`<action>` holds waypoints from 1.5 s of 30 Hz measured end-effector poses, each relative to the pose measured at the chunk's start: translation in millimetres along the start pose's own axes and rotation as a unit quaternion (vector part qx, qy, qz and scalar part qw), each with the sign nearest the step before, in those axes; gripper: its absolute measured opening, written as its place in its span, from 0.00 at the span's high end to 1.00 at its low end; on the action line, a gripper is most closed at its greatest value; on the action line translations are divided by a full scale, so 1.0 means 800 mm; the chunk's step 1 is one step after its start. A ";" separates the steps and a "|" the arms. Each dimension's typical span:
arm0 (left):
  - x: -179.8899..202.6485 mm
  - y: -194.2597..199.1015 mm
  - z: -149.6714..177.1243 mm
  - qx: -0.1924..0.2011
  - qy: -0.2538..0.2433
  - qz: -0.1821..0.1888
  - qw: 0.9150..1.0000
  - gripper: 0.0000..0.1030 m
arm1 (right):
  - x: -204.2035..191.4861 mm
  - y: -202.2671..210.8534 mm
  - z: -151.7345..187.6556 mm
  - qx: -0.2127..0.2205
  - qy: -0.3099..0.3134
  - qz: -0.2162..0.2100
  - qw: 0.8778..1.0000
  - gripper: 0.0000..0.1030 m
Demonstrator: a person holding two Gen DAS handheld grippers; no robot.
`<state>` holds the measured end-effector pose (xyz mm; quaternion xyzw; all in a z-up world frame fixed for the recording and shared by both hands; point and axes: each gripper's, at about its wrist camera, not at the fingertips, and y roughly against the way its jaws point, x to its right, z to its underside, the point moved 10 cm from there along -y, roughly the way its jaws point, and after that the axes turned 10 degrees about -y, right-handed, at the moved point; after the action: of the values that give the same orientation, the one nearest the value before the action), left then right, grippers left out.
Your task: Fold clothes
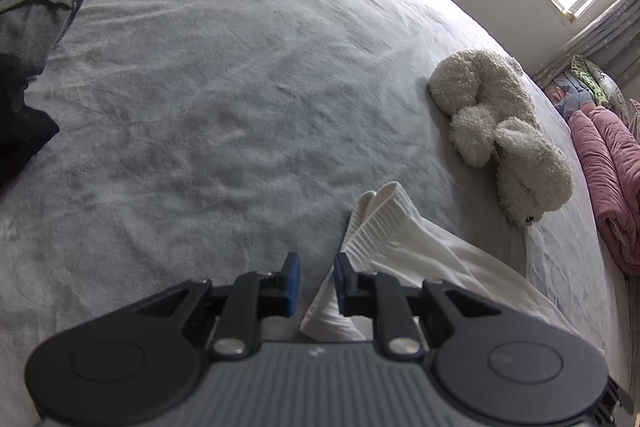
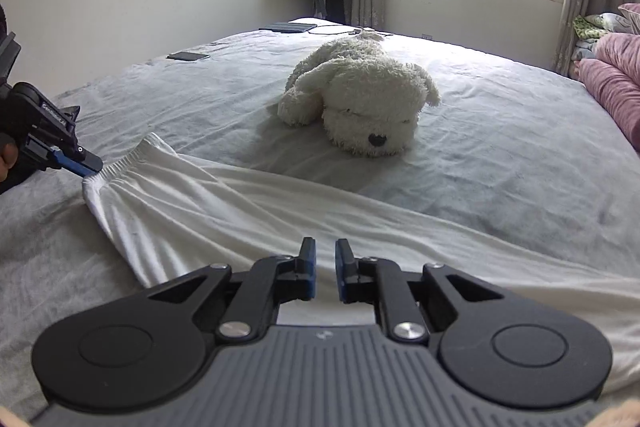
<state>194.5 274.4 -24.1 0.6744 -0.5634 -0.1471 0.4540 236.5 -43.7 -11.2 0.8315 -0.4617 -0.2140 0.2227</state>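
White garment (image 2: 248,195) spread on bed (image 2: 500,155) | left gripper (image 1: 316,281), right gripper (image 2: 325,269) slightly parted, empty | elastic end beside left tips | judged: gripping for fold

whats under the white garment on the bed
The white garment lies straight on the grey bedsheet; nothing else shows at its edges. Anything beneath its middle is covered, so that cannot be seen.

You've got a wide bed (image 2: 500,131) under a pale grey, lightly wrinkled blanket. A white garment (image 2: 248,203) lies stretched across its near side, a white plush dog (image 2: 360,99) just beyond it. Dark clothes (image 1: 28,67) sit at the far-left edge, and flat dark devices (image 2: 188,56) near the wall.
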 end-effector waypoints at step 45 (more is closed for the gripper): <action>0.042 -0.054 -0.038 0.096 -0.111 -0.036 0.989 0.76 | 0.022 -0.077 -0.028 -0.081 0.181 0.044 0.979 0.86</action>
<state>253.6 255.7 -30.4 0.7139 -0.5974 -0.1822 0.3166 299.4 -26.0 -30.7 0.8147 -0.4306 -0.0868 0.3786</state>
